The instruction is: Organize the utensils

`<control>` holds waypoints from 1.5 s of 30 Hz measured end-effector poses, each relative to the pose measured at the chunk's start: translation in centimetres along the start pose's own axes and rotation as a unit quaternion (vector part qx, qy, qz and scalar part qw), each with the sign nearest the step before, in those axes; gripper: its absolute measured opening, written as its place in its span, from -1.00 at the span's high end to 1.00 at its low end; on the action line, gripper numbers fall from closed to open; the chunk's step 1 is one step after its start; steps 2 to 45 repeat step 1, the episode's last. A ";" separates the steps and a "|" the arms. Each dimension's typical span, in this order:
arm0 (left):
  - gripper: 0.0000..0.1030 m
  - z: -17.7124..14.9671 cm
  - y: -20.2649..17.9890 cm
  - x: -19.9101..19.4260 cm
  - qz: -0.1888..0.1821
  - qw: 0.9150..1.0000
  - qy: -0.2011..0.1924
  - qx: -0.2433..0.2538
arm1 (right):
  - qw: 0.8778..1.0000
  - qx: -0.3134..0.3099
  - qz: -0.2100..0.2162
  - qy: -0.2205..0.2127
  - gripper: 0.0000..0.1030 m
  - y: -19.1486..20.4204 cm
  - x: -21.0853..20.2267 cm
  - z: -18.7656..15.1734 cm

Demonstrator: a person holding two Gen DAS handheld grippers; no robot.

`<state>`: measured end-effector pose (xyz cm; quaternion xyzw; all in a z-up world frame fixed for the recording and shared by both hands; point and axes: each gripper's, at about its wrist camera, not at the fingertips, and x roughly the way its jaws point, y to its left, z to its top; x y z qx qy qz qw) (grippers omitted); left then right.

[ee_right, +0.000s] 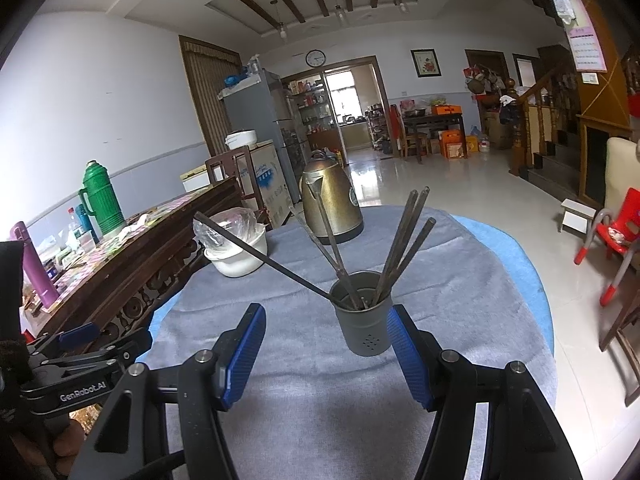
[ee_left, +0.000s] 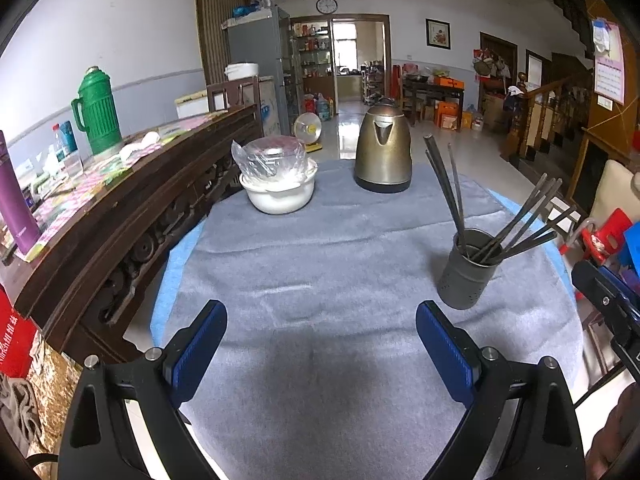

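Note:
A grey metal utensil holder (ee_left: 466, 270) (ee_right: 365, 314) stands upright on the grey towel (ee_left: 320, 272) (ee_right: 304, 380) covering the round table. Several dark chopsticks (ee_left: 516, 220) (ee_right: 404, 248) lean out of it in different directions. My left gripper (ee_left: 322, 320) hangs open over bare towel, with the holder ahead and to its right. My right gripper (ee_right: 326, 324) is open just in front of the holder, which sits between the fingertips and slightly beyond them. Nothing is held by either gripper.
A brass-coloured kettle (ee_left: 383, 148) (ee_right: 330, 204) and a white bowl (ee_left: 279, 194) (ee_right: 236, 258) with a plastic-wrapped item stand at the table's far side. A dark wooden sideboard (ee_left: 132, 200) with a green thermos (ee_left: 98, 110) runs along the left. Red child chair (ee_right: 618, 236) at right.

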<state>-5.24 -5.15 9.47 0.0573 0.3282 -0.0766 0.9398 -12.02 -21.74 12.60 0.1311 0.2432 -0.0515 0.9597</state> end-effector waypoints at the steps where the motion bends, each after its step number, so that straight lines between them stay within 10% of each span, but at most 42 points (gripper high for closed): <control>1: -0.85 -0.1 0.1 0.8 -0.007 1.000 0.005 -0.002 | 1.000 0.000 -0.003 0.002 -0.30 -0.2 0.3 -0.2; 45: -0.85 -0.1 0.1 0.8 -0.007 1.000 0.005 -0.002 | 1.000 0.000 -0.003 0.002 -0.30 -0.2 0.3 -0.2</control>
